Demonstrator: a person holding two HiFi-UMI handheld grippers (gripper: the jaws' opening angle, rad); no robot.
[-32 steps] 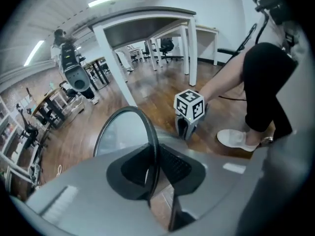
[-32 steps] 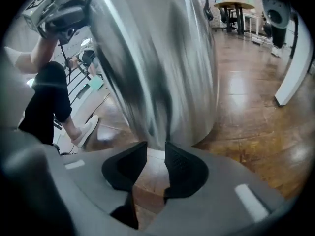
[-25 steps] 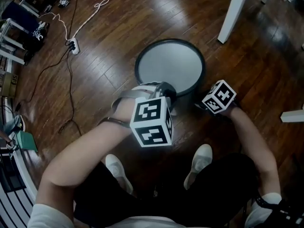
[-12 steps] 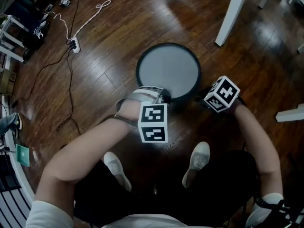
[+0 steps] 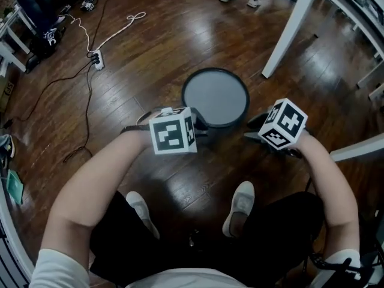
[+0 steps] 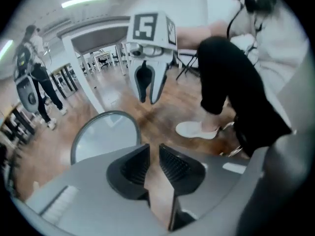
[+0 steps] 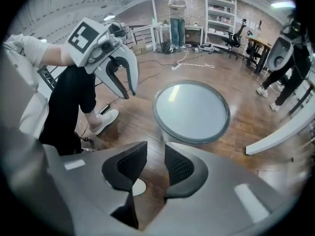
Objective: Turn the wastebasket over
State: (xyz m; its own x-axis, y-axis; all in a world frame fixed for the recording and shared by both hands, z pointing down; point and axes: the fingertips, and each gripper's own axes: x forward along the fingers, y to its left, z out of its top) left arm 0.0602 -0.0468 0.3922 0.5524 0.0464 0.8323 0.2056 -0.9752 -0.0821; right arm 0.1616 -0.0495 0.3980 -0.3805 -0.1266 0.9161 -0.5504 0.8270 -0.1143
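Observation:
The wastebasket (image 5: pixel 216 96) stands on the wood floor, a round pale grey face with a dark rim turned up; it also shows as wastebasket (image 6: pixel 106 136) and wastebasket (image 7: pixel 192 111). My left gripper (image 5: pixel 201 126) hangs above its near left rim, clear of it, shut with nothing between the jaws, as the left gripper (image 6: pixel 153 149) shows in its own view. My right gripper (image 5: pixel 252 129) hovers at the basket's near right side, apart from it. In its own view the right gripper (image 7: pixel 156 151) stands open and empty.
A white table leg (image 5: pixel 285 32) stands just beyond the basket to the right, and a white bar (image 5: pixel 357 152) juts in at the right edge. A power strip with cables (image 5: pixel 96 59) lies at the far left. My shoes (image 5: pixel 240 207) are near the basket. A person (image 7: pixel 176 14) stands farther back.
Both grippers have come up off the wastebasket's near rim and now hang above the floor. The left one has swung leftward. The basket stays where it was.

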